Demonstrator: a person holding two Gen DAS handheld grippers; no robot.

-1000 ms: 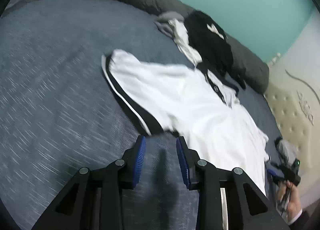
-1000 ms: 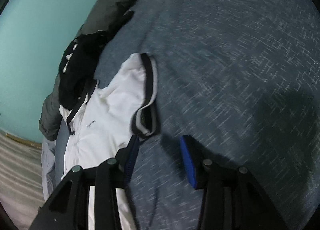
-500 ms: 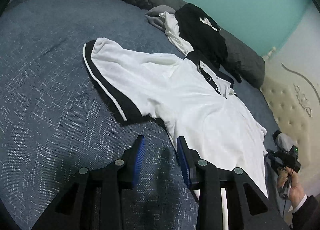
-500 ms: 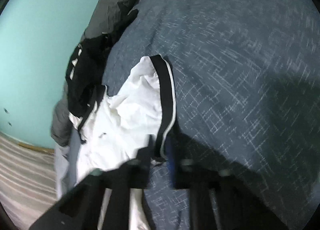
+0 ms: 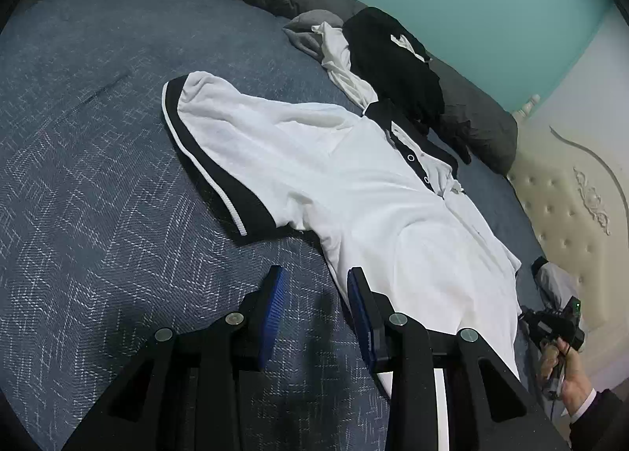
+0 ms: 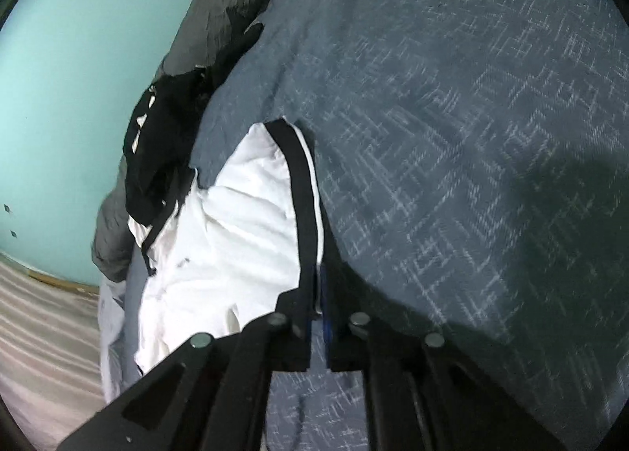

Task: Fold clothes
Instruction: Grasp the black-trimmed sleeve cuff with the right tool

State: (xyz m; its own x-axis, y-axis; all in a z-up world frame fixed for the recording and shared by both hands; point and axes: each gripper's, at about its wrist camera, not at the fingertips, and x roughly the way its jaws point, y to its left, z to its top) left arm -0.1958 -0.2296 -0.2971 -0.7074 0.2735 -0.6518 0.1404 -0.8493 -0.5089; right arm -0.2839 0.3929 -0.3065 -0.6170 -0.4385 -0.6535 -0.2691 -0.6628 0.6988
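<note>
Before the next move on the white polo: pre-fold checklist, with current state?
1. Right gripper clamped on the sleeve cuff: ok, its jaws have just been closing, with the black band between them.
2. Left gripper on fabric: not ok, jaws open over the blue bedspread, beside the shirt's side edge.
3. White polo spread out, front up: ok.
4. Left-side sleeve flat: ok.
5. Collar clear of the dark clothes pile: cannot tell.
</note>
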